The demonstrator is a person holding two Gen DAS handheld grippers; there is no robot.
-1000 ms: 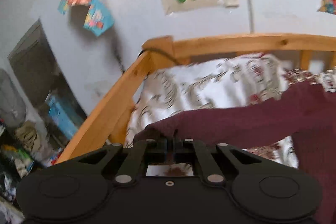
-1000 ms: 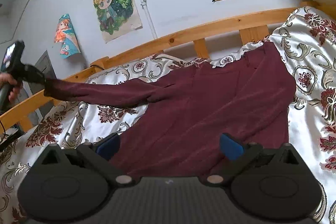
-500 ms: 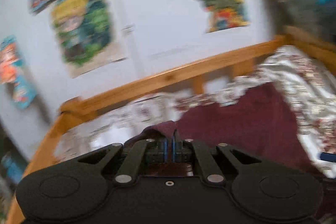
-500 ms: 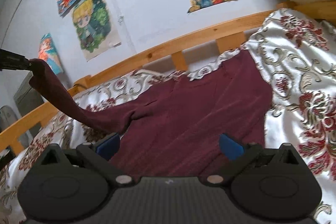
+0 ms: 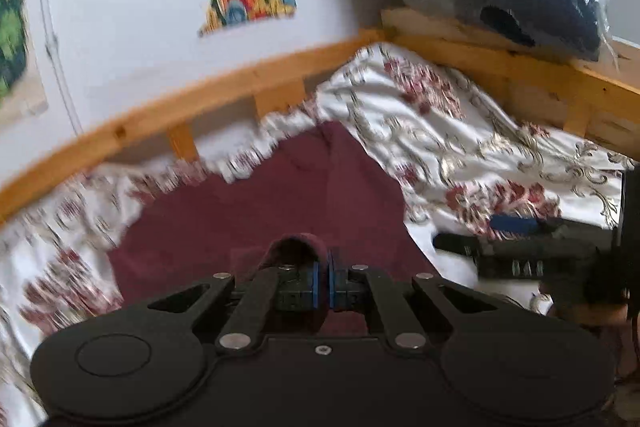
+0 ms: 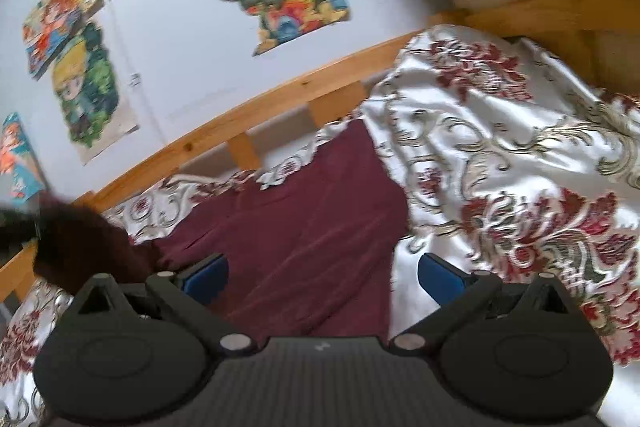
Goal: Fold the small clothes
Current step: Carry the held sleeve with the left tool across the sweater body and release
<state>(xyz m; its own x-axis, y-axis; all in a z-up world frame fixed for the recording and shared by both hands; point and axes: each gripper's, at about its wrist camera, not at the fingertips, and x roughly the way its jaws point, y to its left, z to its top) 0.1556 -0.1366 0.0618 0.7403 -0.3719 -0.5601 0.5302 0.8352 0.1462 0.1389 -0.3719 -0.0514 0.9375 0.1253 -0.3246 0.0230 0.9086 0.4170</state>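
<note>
left wrist: low over bed, wallward | right wrist: same | shared: garment (image 5: 280, 211), rail (image 6: 280, 99)

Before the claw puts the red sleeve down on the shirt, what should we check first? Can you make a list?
1. Left claw is shut tight on the maroon sleeve: ok.
2. Sleeve is over the body of the maroon shirt, not over the flowery bedspread: ok.
3. Right claw is open and holds nothing: ok.
4. Shirt body lies flat: not ok, there are wrinkles in the right wrist view.
5. Right claw is out of the sleeve's way: cannot tell, it sits close beside the shirt's edge.
6. The other sleeve is tucked in: cannot tell, it is not in view.
</note>
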